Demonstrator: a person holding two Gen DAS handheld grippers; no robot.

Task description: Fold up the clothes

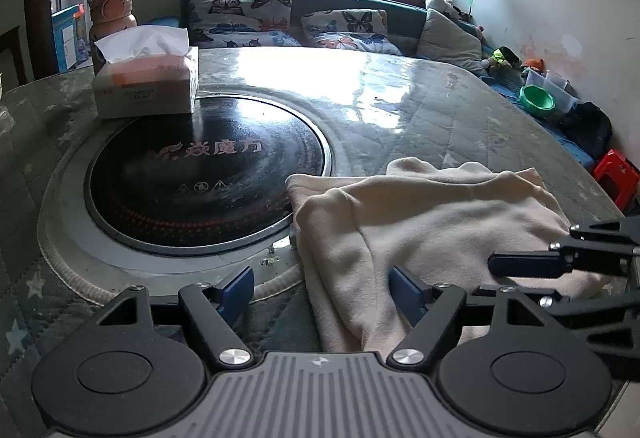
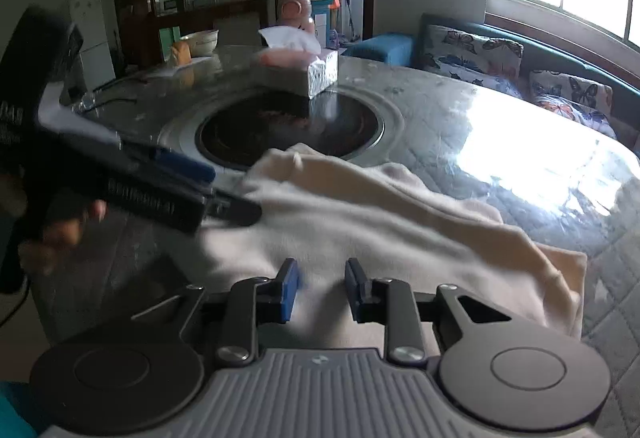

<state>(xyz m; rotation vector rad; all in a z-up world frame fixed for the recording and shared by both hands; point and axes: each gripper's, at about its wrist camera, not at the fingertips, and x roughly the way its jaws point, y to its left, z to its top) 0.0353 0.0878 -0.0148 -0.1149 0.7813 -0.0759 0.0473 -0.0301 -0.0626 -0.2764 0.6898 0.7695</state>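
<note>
A cream garment point(image 1: 424, 234) lies folded and rumpled on the quilted table cover, near the front edge. It also shows in the right wrist view point(image 2: 384, 234). My left gripper point(image 1: 322, 294) is open, its blue pads astride the garment's near left edge, holding nothing. My right gripper point(image 2: 322, 288) is open with a narrower gap, low over the garment's near edge. The right gripper shows at the right of the left wrist view point(image 1: 532, 264). The left gripper shows at the left of the right wrist view point(image 2: 224, 190), by the garment's left end.
A round black cooktop point(image 1: 208, 174) is set in the table point(image 1: 420, 106) just behind the garment. A tissue box point(image 1: 146, 86) and a brown bottle point(image 1: 110, 12) stand at the far left. A sofa with butterfly cushions point(image 1: 280, 22) lies beyond.
</note>
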